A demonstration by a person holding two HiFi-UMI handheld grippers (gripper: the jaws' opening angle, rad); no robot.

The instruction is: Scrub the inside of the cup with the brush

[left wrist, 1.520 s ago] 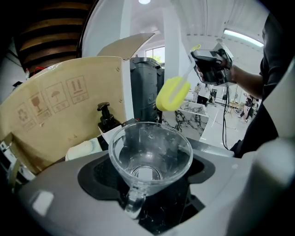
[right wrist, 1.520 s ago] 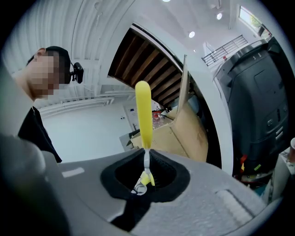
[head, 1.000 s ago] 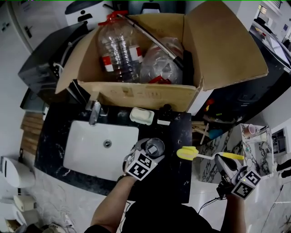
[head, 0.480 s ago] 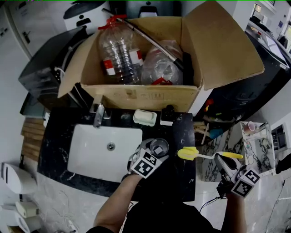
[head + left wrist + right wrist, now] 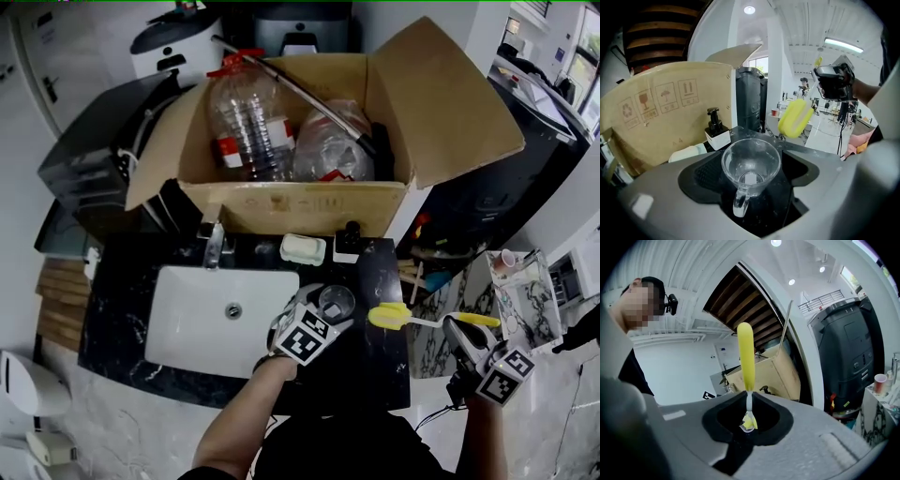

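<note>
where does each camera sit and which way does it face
Head view: on the person's head, looking steeply down at the sink; both forearms, left claw, right claw show.
Left gripper view: on left claw, looking over its held cup toward right claw.
Right gripper view: on right claw, looking along its held brush; person's head shows.
Head and left gripper views share cup and brush.

Black counter [image 5: 377,364] carries pump bottle [image 5: 348,242], perhaps soap [image 5: 303,248].
</note>
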